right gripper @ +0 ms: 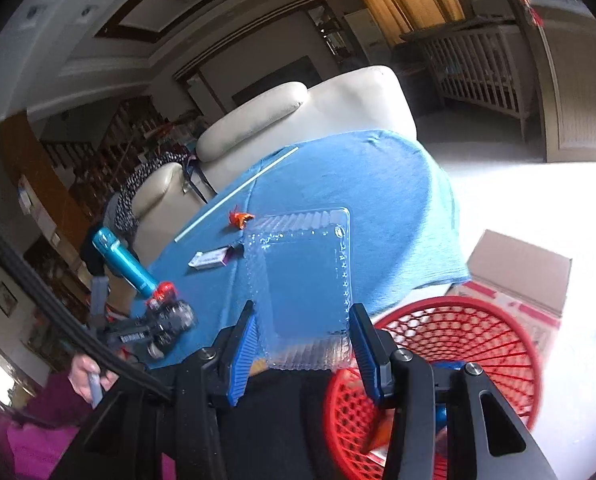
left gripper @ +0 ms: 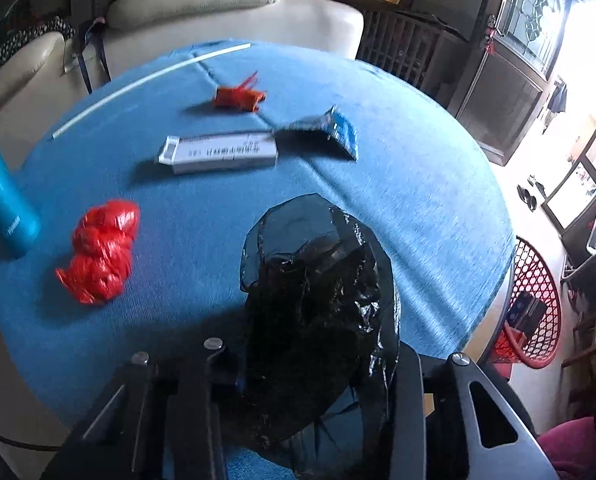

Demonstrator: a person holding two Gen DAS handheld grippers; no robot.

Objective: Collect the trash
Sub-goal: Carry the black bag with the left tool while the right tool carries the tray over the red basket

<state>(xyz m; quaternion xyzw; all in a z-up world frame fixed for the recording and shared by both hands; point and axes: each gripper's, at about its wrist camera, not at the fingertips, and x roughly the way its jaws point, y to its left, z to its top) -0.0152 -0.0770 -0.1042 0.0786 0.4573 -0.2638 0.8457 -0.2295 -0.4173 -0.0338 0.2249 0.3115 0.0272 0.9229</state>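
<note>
Two things are in hand right now, one per side. My right gripper has a clear plastic tray sitting between its blue fingers, and both pads look to be pressed on the tray's edges, so I'd call that gripped. The red mesh basket is just off to the right of those fingers and lower down, past the counter edge. My left gripper has a crumpled black plastic bag bunched up over the fingers. I honestly can't see the tips through it, but the bag is hanging off them, so I read it as clamped on the bag.

To do this step well: I'd swing the tray right until it's fully over the basket mouth before letting go, and keep it level-ish, since it's wide, light and could catch the rim and bounce out. Go easy on the squeeze too; thin plastic like that buckles.

Count of what's left ahead of the left fingers on the counter:
- 1 red crumpled bag, ahead-left
- 1 white flat box, straight ahead
- 1 blue wrapper, ahead-right
- 1 small orange wrapper, further out
- 1 white straw near the far edge
- 1 teal bottle, far left; probably not trash
</note>
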